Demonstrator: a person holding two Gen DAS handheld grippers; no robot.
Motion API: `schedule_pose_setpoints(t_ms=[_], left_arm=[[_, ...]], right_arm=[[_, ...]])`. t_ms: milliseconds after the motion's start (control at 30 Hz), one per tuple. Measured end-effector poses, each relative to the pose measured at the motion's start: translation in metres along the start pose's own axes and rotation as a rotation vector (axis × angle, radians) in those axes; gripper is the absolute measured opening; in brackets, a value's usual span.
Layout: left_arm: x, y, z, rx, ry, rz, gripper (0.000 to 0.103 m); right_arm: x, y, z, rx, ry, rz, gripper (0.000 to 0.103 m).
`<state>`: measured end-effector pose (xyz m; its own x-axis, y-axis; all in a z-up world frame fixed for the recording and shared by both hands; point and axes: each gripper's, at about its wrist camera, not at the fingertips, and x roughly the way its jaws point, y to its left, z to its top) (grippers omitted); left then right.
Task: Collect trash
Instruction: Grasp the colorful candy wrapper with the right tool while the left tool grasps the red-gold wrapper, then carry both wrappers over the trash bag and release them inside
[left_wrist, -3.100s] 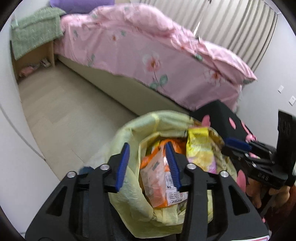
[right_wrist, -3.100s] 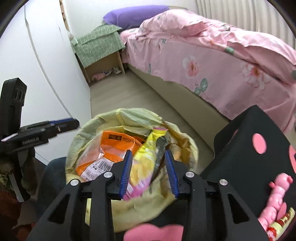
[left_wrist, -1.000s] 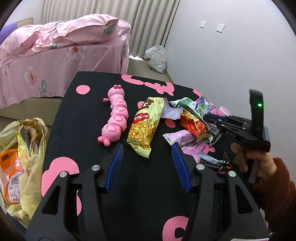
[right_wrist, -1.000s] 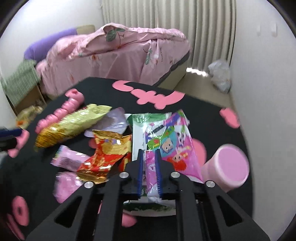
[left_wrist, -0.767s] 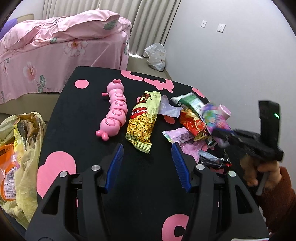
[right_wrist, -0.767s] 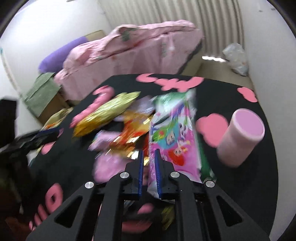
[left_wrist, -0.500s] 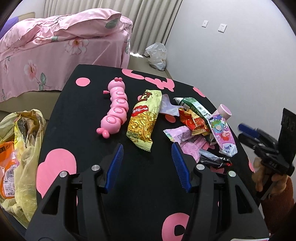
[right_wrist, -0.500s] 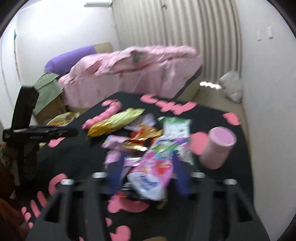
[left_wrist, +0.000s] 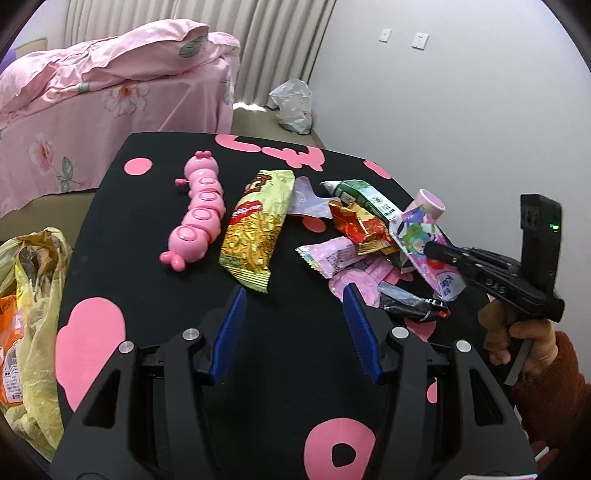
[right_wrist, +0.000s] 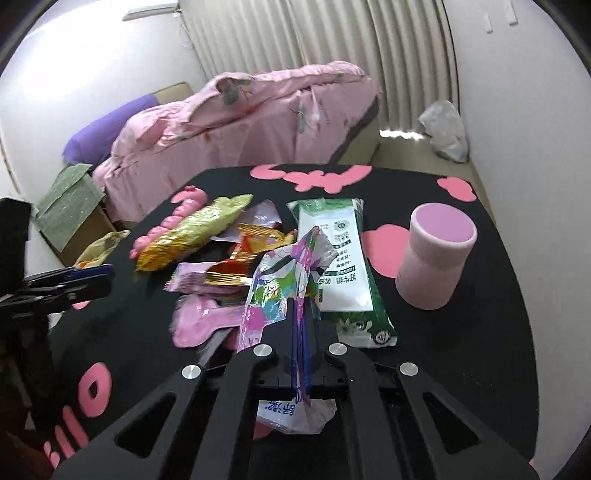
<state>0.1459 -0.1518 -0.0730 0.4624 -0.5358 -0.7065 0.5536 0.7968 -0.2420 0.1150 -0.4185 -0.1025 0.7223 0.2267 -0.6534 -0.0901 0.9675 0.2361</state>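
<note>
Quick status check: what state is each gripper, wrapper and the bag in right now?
Right gripper: shut on the colourful cartoon-print wrapper.
Left gripper: open, empty.
Yellow-green noodle snack packet: flat on the table.
Green-and-white milk pouch: lying flat.
Yellow plastic trash bag: open, holding wrappers.

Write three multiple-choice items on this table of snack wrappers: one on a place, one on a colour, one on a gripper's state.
1. Where does the pink plastic caterpillar toy lie?
A. Beside the long yellow noodle-snack packet
B. On the bed
C. In the bag

2. What colour is the foam cylinder?
A. Green
B. Pink
C. Black

3. What is the right gripper doing?
A. Standing wide open
B. Gripping the cylinder
C. Pinching the pink cartoon-printed wrapper

Answers: 1 A, they lie side by side on the black table; 2 B, pink wall and top; 3 C, the wrapper sticks out both ends of the shut jaws.
</note>
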Motion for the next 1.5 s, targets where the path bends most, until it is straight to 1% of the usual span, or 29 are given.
schedule_pose_setpoints(t_ms=[100, 167, 233, 300, 367, 433, 600, 700, 733, 767, 800, 833, 867, 900, 1000, 1067, 1133, 1300, 1400, 1500], left_arm=[[0.005, -0.007, 0.002, 0.027, 0.013, -0.036, 0.052], [0.009, -0.014, 0.004, 0.056, 0.024, -0.069, 0.052], [0.017, -0.024, 0.012, 0.078, 0.039, -0.110, 0.052], [0.026, -0.033, 0.023, 0.084, 0.041, -0.142, 0.052], [0.039, -0.042, 0.036, 0.078, 0.039, -0.160, 0.052], [0.059, -0.048, 0.049, 0.049, 0.047, -0.154, 0.052], [0.113, -0.048, 0.068, -0.039, 0.120, -0.058, 0.052], [0.132, -0.044, 0.069, -0.083, 0.180, -0.050, 0.052], [0.131, -0.045, 0.068, -0.075, 0.168, -0.046, 0.051], [0.130, -0.047, 0.068, -0.064, 0.176, -0.053, 0.047], [0.131, -0.049, 0.065, -0.051, 0.203, -0.085, 0.036], [0.130, -0.051, 0.063, -0.041, 0.212, -0.089, 0.027], [0.128, -0.053, 0.060, -0.024, 0.215, -0.084, 0.024], [0.123, -0.056, 0.057, 0.000, 0.207, -0.072, 0.022], [0.102, -0.060, 0.050, 0.037, 0.161, -0.075, 0.018], [0.086, -0.063, 0.047, 0.061, 0.119, -0.060, 0.018], [0.063, -0.064, 0.044, 0.088, 0.059, -0.027, 0.018], [0.009, -0.060, 0.047, 0.100, -0.072, 0.001, 0.018], [-0.022, -0.056, 0.051, 0.119, -0.142, 0.028, 0.018], [-0.052, -0.046, 0.054, 0.102, -0.202, 0.031, 0.018]], right_arm=[[-0.024, -0.003, -0.002, 0.002, -0.043, -0.019, 0.005], [-0.040, -0.012, -0.006, 0.041, -0.072, -0.033, 0.005], [-0.049, -0.019, -0.010, 0.070, -0.085, -0.055, 0.005], [-0.057, -0.028, -0.017, 0.095, -0.100, -0.098, 0.005], [-0.061, -0.034, -0.022, 0.122, -0.108, -0.113, 0.005], [-0.063, -0.041, -0.027, 0.154, -0.112, -0.113, 0.005], [-0.061, -0.040, -0.033, 0.142, -0.099, -0.126, 0.005], [-0.060, -0.039, -0.038, 0.144, -0.091, -0.113, 0.005], [-0.059, -0.039, -0.038, 0.147, -0.088, -0.107, 0.005], [-0.058, -0.039, -0.039, 0.148, -0.086, -0.101, 0.005], [-0.058, -0.038, -0.038, 0.145, -0.086, -0.098, 0.005], [-0.057, -0.037, -0.038, 0.142, -0.086, -0.095, 0.005], [-0.057, -0.036, -0.037, 0.138, -0.086, -0.093, 0.005], [-0.056, -0.034, -0.037, 0.134, -0.087, -0.093, 0.005], [-0.059, -0.029, -0.035, 0.123, -0.098, -0.088, 0.005], [-0.063, -0.025, -0.033, 0.111, -0.109, -0.087, 0.005], [-0.066, -0.020, -0.029, 0.104, -0.120, -0.083, 0.005], [-0.076, -0.002, -0.014, 0.060, -0.153, -0.074, 0.005], [-0.083, 0.015, -0.001, 0.009, -0.178, -0.067, 0.005], [-0.091, 0.039, 0.016, -0.060, -0.207, -0.066, 0.005]])
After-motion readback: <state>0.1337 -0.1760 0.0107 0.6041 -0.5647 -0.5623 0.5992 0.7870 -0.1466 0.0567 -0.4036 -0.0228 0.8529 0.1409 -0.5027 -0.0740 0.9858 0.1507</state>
